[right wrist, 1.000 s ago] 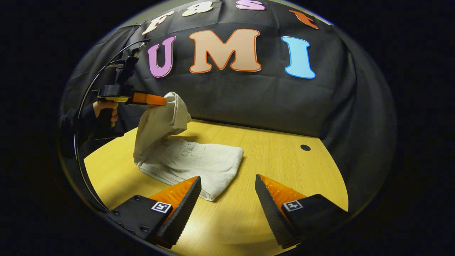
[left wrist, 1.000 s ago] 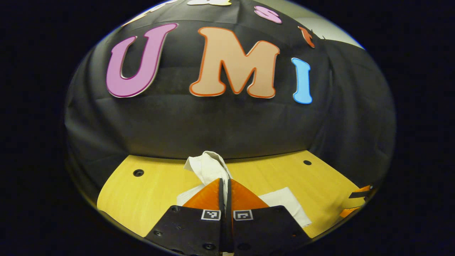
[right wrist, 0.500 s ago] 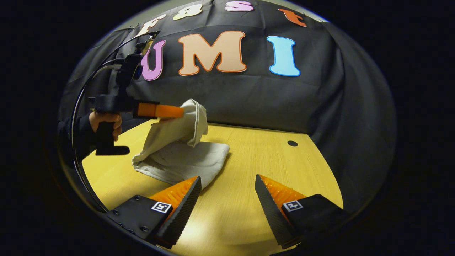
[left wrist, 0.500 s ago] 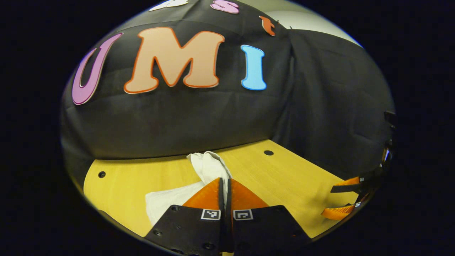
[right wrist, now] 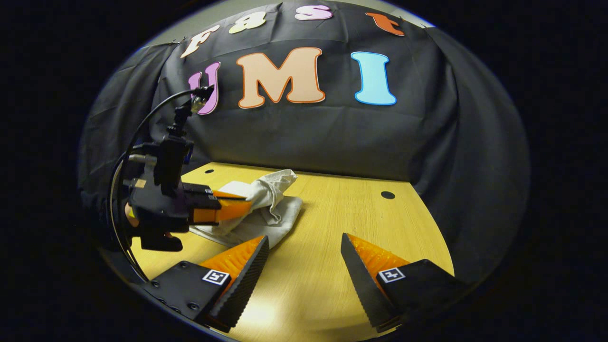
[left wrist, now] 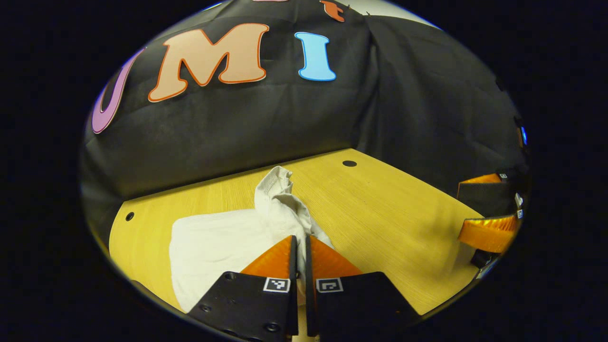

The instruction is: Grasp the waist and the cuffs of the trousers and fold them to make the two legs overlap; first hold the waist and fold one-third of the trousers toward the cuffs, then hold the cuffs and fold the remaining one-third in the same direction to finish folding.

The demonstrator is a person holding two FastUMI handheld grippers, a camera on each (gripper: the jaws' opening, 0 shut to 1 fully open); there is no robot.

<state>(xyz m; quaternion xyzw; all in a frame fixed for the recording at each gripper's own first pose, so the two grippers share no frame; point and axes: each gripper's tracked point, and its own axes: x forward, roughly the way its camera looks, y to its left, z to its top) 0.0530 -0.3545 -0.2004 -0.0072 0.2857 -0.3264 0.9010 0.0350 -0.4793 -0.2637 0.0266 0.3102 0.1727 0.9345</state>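
Cream-white trousers lie folded into a small stack on the yellow wooden table. My left gripper is shut on a bunched end of the cloth, which rises in a crumpled ridge just past the fingertips. In the right gripper view the left gripper comes in low from the left, holding that cloth end over the folded trousers. My right gripper stands open above bare table, to the right of the stack, with nothing between its fingers. In the left gripper view the right gripper sits at the far right edge.
Black cloth walls close the table at the back and right. Small round holes mark the tabletop. A black cable arcs over the left gripper's body, and a hand holds its grip.
The left gripper has come down and forward, carrying the held cloth end from high above the table onto the folded stack. The right gripper has stayed open in place.
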